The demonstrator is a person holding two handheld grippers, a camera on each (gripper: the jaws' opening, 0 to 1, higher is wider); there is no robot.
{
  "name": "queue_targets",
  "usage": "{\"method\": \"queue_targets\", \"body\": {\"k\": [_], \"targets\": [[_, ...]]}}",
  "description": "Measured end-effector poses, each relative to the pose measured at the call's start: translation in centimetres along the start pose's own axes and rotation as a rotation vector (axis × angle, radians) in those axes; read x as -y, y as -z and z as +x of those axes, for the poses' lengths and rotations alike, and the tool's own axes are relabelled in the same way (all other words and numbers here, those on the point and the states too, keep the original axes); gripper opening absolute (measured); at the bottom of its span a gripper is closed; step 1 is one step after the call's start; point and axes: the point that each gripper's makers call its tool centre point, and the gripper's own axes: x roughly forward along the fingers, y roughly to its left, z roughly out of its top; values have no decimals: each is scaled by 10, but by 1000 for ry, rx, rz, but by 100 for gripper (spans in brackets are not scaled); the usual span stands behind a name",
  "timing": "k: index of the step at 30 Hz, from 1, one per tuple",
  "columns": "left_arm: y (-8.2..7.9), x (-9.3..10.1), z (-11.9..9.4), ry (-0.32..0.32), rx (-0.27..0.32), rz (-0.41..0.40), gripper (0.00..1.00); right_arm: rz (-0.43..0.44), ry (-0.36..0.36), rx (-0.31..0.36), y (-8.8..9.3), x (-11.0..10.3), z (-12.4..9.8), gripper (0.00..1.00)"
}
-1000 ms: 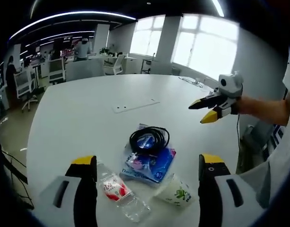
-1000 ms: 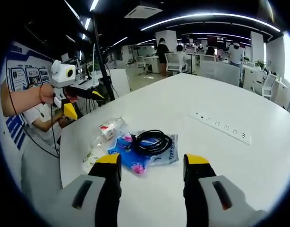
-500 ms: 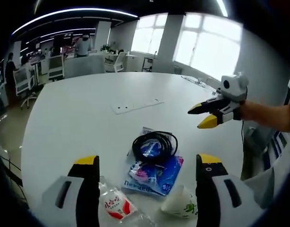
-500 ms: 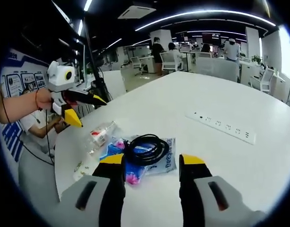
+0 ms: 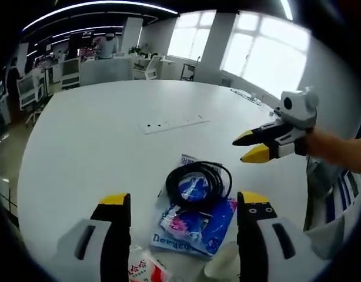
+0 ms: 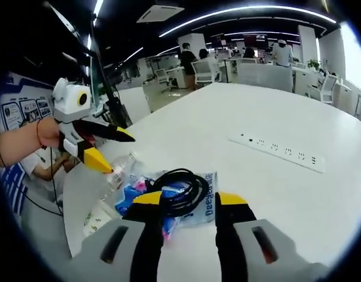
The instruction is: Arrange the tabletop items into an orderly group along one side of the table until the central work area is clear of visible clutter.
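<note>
Bottle (image 5: 146, 269) — half behind left gripper (image 5: 183, 202)

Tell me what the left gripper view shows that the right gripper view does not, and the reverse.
Left gripper view: bright windows behind the table, and the right gripper coming in from the right, jaws apart.

Right gripper view: a ceiling air unit, a blue wall poster, and the left gripper coming in from the left, jaws apart.

Both: the white table, the black cable coil lying on the blue packet, the red-labelled bottle, and the power strip in the tabletop.
</note>
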Motion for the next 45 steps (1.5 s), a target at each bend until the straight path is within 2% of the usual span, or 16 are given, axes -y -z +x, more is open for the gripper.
{"method": "queue_targets", "body": {"k": [14, 18, 23, 26, 29, 33, 39, 45], "targets": [[10, -2, 36, -11, -71, -19, 61, 45, 25, -50, 19, 9, 22, 24], [17, -2, 47, -15, -112, -1, 55, 48, 31, -69, 25, 11, 28, 23], [22, -3, 57, -25, -144, -36, 45, 71, 37, -80, 29, 13, 30, 20], [26, -4, 63, -29, -166, -46, 44, 87, 38, -88, 32, 13, 33, 19], [29, -6, 66, -35, -183, -42, 41, 89, 38, -101, 36, 11, 35, 17], [31, -5, 71, -26, -199, -55, 35, 107, 35, -108, 38, 11, 38, 9], [39, -9, 76, -39, -232, -62, 27, 121, 49, -112, 39, 14, 39, 6], [41, -14, 78, -76, -248, -60, 13, 124, 62, -114, 40, 14, 39, 3]]}}
